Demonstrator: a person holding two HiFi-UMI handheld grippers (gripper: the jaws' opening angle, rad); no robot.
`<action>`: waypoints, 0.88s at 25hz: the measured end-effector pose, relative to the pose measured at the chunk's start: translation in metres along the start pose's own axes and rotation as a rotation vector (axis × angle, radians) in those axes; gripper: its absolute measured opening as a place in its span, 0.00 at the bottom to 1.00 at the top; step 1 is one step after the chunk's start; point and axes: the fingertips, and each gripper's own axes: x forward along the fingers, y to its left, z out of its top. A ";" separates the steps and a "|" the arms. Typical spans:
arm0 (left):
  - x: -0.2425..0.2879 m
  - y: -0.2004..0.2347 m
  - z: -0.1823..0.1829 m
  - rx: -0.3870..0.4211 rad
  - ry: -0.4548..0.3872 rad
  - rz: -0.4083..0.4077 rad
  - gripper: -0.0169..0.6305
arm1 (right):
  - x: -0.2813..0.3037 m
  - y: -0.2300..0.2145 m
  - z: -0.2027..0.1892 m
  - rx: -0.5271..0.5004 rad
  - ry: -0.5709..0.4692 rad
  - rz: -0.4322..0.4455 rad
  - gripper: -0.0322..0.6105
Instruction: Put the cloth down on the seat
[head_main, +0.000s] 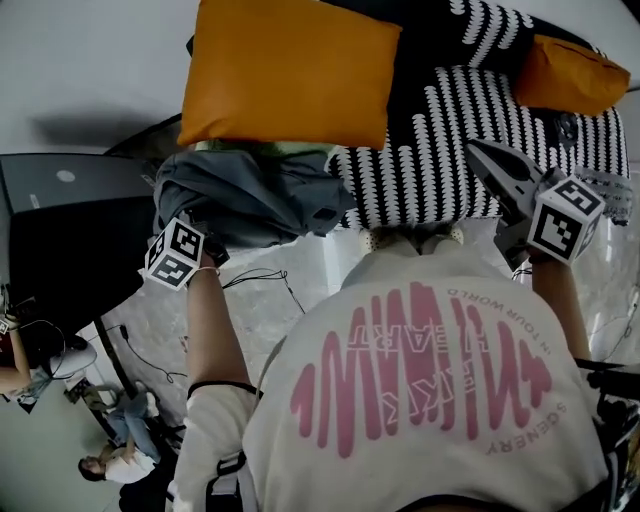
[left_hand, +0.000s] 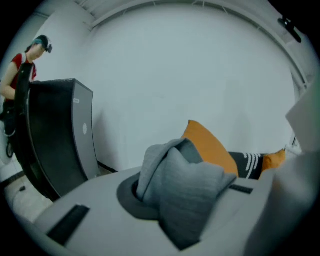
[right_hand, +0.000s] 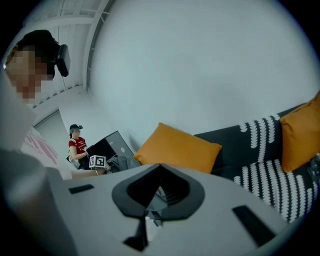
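Gripping grey cloth (left_hand: 185, 195), left tongs (head_main: 205, 230); right tongs (head_main: 482, 155) closed, empty; shirt (head_main: 430, 390) reads "IN YOUR WORLD".

The grey cloth (head_main: 250, 195) sits bunched in thick folds at the left front edge of the black, white-patterned seat (head_main: 440, 150).

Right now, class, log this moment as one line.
left gripper: shut on grey cloth | right gripper: shut, empty | grey cloth: beside orange cushion
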 end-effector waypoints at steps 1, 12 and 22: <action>0.009 0.007 -0.003 0.041 0.031 0.013 0.06 | 0.001 -0.003 -0.003 0.002 -0.002 -0.009 0.07; 0.073 0.023 -0.071 0.310 0.346 0.045 0.06 | 0.012 -0.017 -0.023 0.036 0.018 -0.036 0.07; 0.069 0.044 -0.164 0.405 0.652 0.089 0.06 | 0.022 -0.008 -0.031 0.022 0.060 -0.026 0.07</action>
